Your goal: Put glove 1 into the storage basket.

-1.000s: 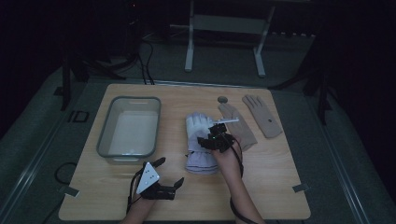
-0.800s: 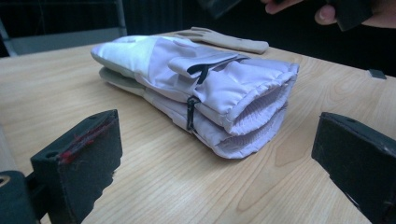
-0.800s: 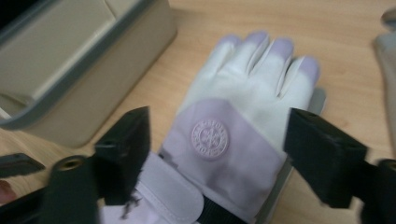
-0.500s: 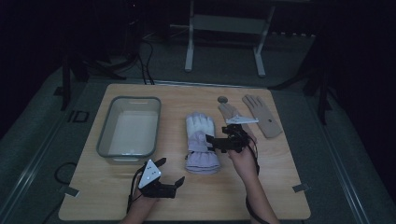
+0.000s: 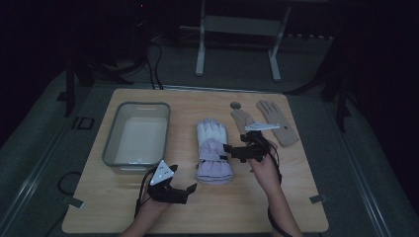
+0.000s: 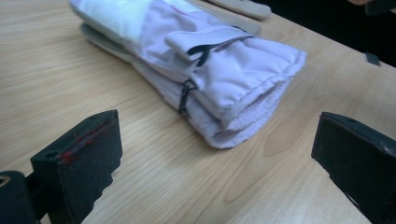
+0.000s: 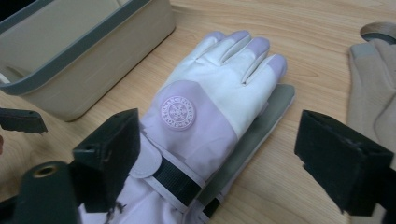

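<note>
A white and lilac ski glove [image 5: 212, 148] lies on the wooden table [image 5: 296, 197], stacked on its partner. The top glove [image 7: 219, 98] is back up with a round snowflake badge, and the grey palm of the lower one [image 7: 261, 135] sticks out beneath. My right gripper [image 5: 230, 152] hovers at the pair's right side, pointing left. Its jaws [image 7: 222, 140] have just been opening and stand wide over the wrist strap, the pads clear of it. My left gripper [image 5: 183, 178] is open near the front edge. The padded cuffs [image 6: 243, 84] lie just beyond its jaws [image 6: 219, 140].
A grey-rimmed bin [image 5: 136, 138] stands at the table's left, close to the gloves' fingers [image 7: 70, 60]. Two flat tan gloves [image 5: 276, 121] lie at the back right, one beside my right jaw [image 7: 373, 84]. A small round disc [image 5: 235, 105] sits behind them.
My right gripper has slid to the right, off the middle of the glove pair, with its jaws spreading. The left gripper has lifted slightly. The gloves lie as before.
</note>
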